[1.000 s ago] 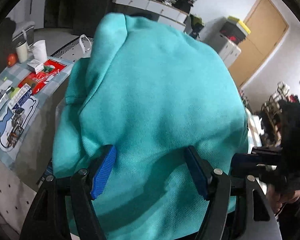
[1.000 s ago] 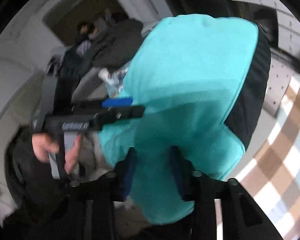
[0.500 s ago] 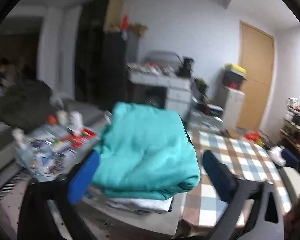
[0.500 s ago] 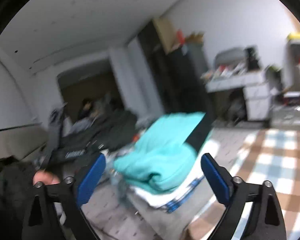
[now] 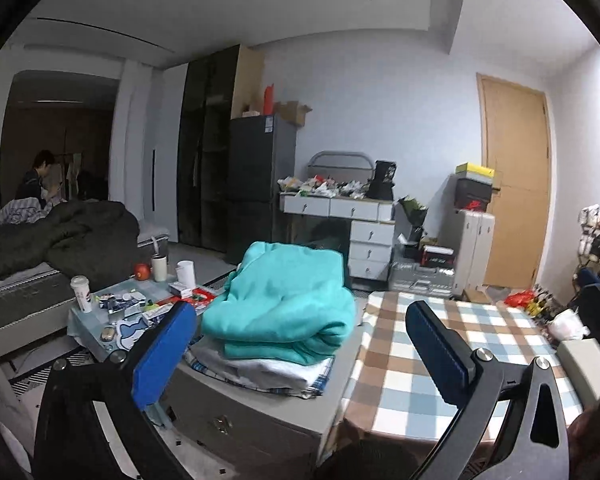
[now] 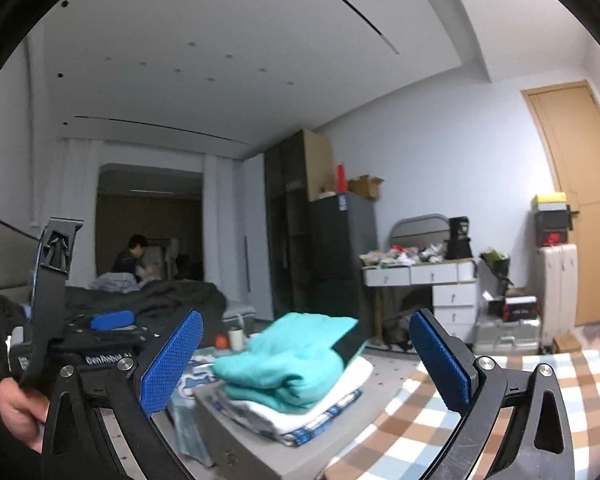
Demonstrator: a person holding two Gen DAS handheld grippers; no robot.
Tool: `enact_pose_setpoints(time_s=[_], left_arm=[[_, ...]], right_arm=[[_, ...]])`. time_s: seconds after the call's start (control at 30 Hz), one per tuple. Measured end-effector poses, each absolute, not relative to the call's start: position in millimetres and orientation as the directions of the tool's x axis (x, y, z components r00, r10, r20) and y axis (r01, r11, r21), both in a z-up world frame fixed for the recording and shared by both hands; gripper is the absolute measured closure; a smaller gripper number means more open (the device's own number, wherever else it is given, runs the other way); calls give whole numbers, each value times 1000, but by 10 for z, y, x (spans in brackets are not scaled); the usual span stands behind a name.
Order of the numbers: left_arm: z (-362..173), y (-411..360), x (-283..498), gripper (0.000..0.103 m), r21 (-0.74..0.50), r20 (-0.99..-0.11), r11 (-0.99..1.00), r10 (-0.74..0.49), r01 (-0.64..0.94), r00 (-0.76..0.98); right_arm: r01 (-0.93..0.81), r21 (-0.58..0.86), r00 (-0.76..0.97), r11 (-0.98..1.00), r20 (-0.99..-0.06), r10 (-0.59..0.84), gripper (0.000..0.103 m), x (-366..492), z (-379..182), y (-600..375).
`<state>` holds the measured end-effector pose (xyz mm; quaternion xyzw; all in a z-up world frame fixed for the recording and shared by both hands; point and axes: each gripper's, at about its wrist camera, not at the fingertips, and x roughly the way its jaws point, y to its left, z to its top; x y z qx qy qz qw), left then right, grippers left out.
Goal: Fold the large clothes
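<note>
A soft, thick teal sweatshirt (image 5: 284, 304) lies folded in a rounded bundle at the centre of both frames, on top of a flat pile of white and blue-checked cloth (image 5: 268, 372) on a grey cabinet (image 5: 252, 416). Both the left gripper (image 5: 300, 340) and the right gripper (image 6: 306, 356) have just been opening and stand wide apart with nothing between their ribbed blue pads. The left view alone shows the cluttered desk (image 5: 100, 320) with cups at left; the right view alone shows a hand (image 6: 18, 408) on the other gripper's black handle. A brown-and-blue checked cloth (image 5: 440, 352) lies at lower right.
</note>
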<state>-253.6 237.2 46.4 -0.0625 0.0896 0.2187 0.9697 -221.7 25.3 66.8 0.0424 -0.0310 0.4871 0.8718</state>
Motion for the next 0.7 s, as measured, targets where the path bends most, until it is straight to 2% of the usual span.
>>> enact_pose_setpoints(time_s=[0.23,0.7], left_arm=[[429,2371,-2484,1,-63,-183,897,420,-437,889],[235,2363,-2449,1,-63,-218,902,406,-428,888]], right_arm=[[-847,64,532,528,102,841,0,-2350,532,255],[-823,96,568,560,100,817,0,-2389,330,284]])
